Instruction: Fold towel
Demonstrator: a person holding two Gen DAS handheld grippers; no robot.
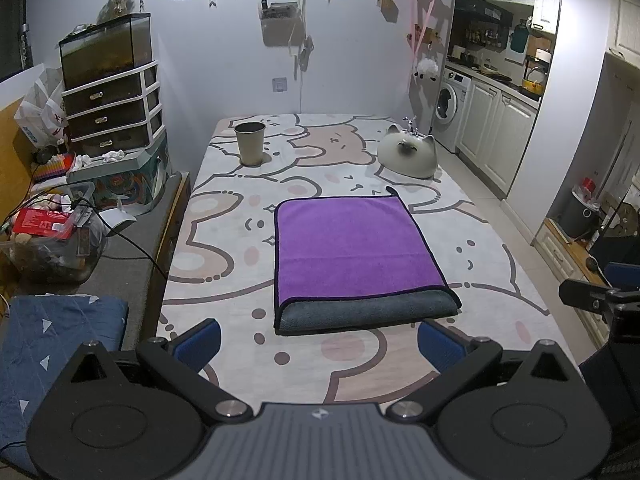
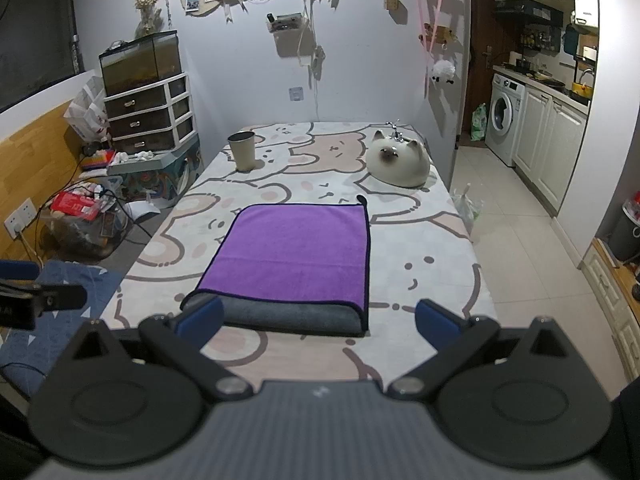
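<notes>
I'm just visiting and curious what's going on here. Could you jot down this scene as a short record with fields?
Setting: table with bear-print cover, in a home
Towel: purple towel, folded once, grey underside showing along the near edge
Left tool: left tool open, holding nothing, short of the towel's near edge
Right tool: right tool open, holding nothing, at the near edge
Other items: cup far left; cat-shaped ornament far right

pale wall (image 1: 224,52) behind a bear-print table (image 1: 224,208) – drawer unit (image 1: 114,110) left, tiled floor (image 2: 516,248) right.
</notes>
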